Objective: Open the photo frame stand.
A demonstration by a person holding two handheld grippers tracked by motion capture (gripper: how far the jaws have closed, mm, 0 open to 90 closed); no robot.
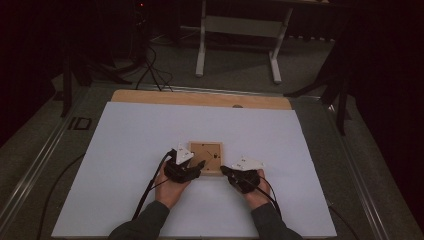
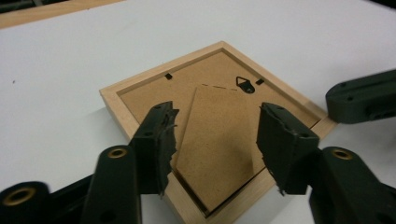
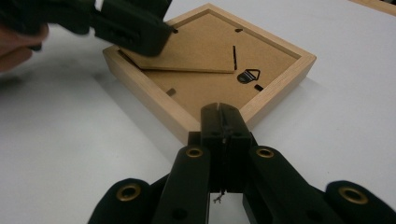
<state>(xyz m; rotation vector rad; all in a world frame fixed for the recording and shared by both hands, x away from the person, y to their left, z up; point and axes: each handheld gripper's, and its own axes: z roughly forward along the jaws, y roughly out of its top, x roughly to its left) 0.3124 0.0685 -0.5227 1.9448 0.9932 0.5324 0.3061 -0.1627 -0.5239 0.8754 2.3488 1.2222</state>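
1. Left gripper (image 2: 215, 135) jaws wide apart, straddling the lifted stand flap (image 2: 219, 144), pads not pressing it
2. Right gripper (image 3: 223, 122) jaws fully closed, nothing between them, tip at the near right corner of the frame
3. Wooden picture frame (image 1: 206, 158) lies face down, backing board (image 3: 205, 51) up, on the white tabletop (image 1: 125, 150), near centre, between both hands
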